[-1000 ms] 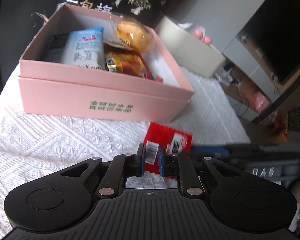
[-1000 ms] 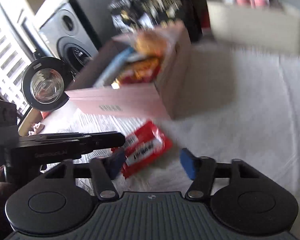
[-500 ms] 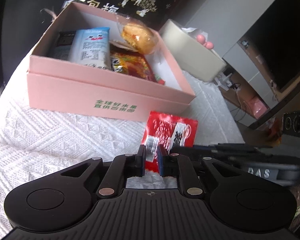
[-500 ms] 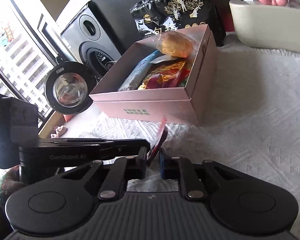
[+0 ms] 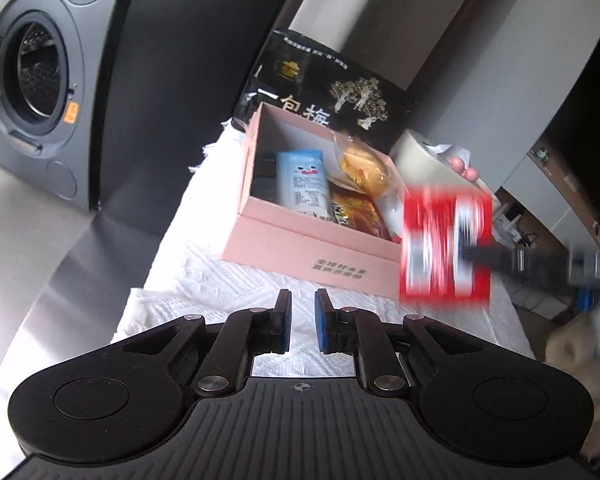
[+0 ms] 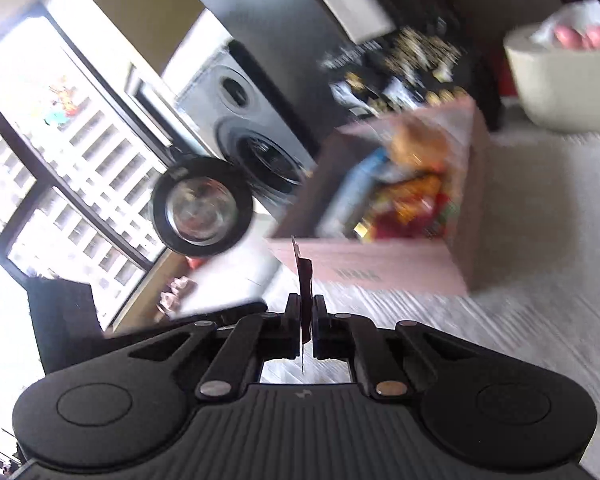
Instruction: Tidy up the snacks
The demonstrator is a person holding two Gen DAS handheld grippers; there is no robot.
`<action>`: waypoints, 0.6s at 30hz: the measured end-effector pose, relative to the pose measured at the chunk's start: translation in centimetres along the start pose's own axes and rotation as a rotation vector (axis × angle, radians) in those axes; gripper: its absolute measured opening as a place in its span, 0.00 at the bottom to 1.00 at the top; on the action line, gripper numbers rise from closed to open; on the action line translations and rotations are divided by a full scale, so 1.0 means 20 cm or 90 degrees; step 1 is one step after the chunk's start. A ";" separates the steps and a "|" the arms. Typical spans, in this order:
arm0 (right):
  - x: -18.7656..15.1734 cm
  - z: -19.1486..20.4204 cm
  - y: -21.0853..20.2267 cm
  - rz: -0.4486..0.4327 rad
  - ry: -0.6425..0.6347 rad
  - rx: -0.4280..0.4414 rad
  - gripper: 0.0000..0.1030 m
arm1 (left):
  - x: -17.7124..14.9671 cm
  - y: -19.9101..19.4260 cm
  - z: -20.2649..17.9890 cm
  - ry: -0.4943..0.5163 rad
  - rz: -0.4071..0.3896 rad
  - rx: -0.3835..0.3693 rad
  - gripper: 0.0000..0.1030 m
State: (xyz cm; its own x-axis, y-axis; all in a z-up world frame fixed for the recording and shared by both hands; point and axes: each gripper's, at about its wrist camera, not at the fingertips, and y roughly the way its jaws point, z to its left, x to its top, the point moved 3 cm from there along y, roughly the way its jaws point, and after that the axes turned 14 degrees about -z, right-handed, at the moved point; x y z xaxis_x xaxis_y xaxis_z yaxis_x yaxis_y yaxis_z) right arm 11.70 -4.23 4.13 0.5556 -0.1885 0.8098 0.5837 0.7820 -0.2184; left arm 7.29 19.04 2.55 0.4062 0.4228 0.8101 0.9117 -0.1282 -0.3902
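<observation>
Stage shown: transfer of the last loose snack toward the box.

Left gripper [image 5: 302,326]: its jaws stand nearly together with nothing between them, only the white cloth of the counter [image 5: 220,280] showing below. It plays no part in the carry at this moment.

Pink box [image 5: 312,252]: ahead of the left gripper and slightly to its right, open-topped, resting on the counter. It already contains a pale blue packet [image 5: 302,180], a clear-wrapped bun [image 5: 362,166] and an orange-red packet [image 5: 356,212], with a dark item beside the blue one. These count as sorted. Bare floor shows at the box's near-right corner, so room appears to remain.

Red snack packet [image 5: 446,248]: to the right of the left gripper, raised off the counter at the box's near-right corner, blurred by motion.

Right gripper [image 6: 307,320]: clamped on the lower edge of the red snack packet [image 6: 304,280], which is seen edge-on and upright between the pads. The pink box [image 6: 380,268] lies ahead and to the right.

Remaining, as judged: carry the packet over the rim, lower it into the free space, release. No other loose snack is visible on the counter, so this is probably the final item. A black bag [image 5: 324,84] stands behind the box; whether it belongs to the task cannot be told.
</observation>
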 end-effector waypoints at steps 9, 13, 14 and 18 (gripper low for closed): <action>0.26 -0.04 0.24 -0.109 -0.102 -0.151 0.08 | -0.13 0.02 -0.15 0.102 0.018 0.011 0.14; 0.12 -0.06 0.08 -0.098 -0.118 -0.157 0.25 | -0.24 -0.03 -0.18 0.130 0.013 0.047 0.14; 0.07 -0.06 0.04 -0.094 -0.136 -0.167 0.40 | -0.28 -0.05 -0.20 0.128 0.011 0.047 0.14; -0.19 -0.04 -0.11 -0.056 -0.199 -0.202 0.57 | -0.41 -0.07 -0.27 0.129 -0.009 0.046 0.15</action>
State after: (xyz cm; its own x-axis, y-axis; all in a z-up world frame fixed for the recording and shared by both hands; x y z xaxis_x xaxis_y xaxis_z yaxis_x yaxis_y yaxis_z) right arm 8.82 -5.70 1.15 0.3192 -0.0196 0.9475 0.8000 0.5416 -0.2583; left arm 2.94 10.94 -1.13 0.4035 0.2342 0.8845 0.9139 -0.0556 -0.4022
